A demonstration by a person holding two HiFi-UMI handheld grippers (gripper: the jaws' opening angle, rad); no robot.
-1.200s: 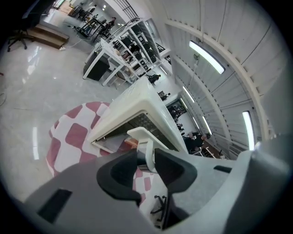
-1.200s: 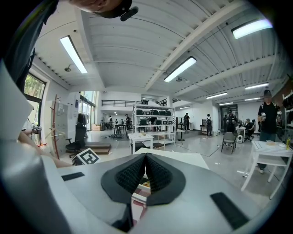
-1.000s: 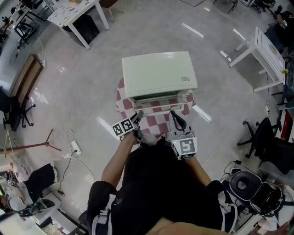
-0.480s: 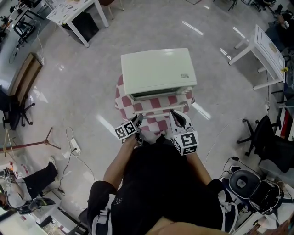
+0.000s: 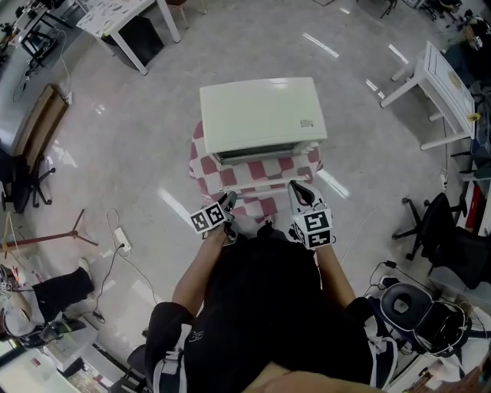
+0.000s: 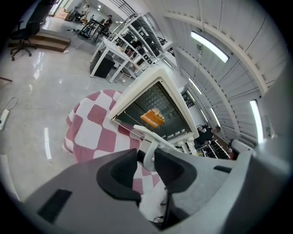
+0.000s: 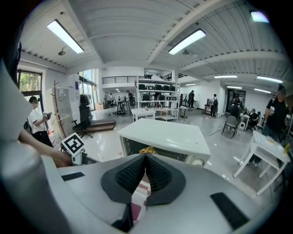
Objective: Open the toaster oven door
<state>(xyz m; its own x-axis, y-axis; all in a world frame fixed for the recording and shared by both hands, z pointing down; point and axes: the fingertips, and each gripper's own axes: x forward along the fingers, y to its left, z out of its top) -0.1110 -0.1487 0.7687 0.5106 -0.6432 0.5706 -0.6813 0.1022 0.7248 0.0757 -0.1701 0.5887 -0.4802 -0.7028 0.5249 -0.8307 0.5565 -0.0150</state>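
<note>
The white toaster oven [image 5: 261,115] stands on a small table with a red-and-white checked cloth [image 5: 205,173]. Its glass door [image 5: 261,170] is swung down toward me, with its white handle bar [image 5: 265,186] at the near edge. My left gripper [image 5: 229,199] is shut on the handle's left post [image 6: 149,153], the bar [image 6: 153,135] just beyond the pads. Through the door glass [image 6: 160,107] something orange [image 6: 152,118] shows. My right gripper [image 5: 299,189] hovers shut and empty by the handle's right end. In its own view the right gripper [image 7: 145,160] has pads pressed together below the oven [image 7: 165,135].
White desks stand at the far left [image 5: 123,19] and at the right [image 5: 445,84]. Office chairs [image 5: 441,230] and a power strip with cables [image 5: 123,244] lie on the shiny floor. Several people [image 7: 34,121] stand around the room in the right gripper view.
The door handle has come nearer to me with the left gripper on it, and the door has swung further down. The right gripper has sunk a little beside the handle.
</note>
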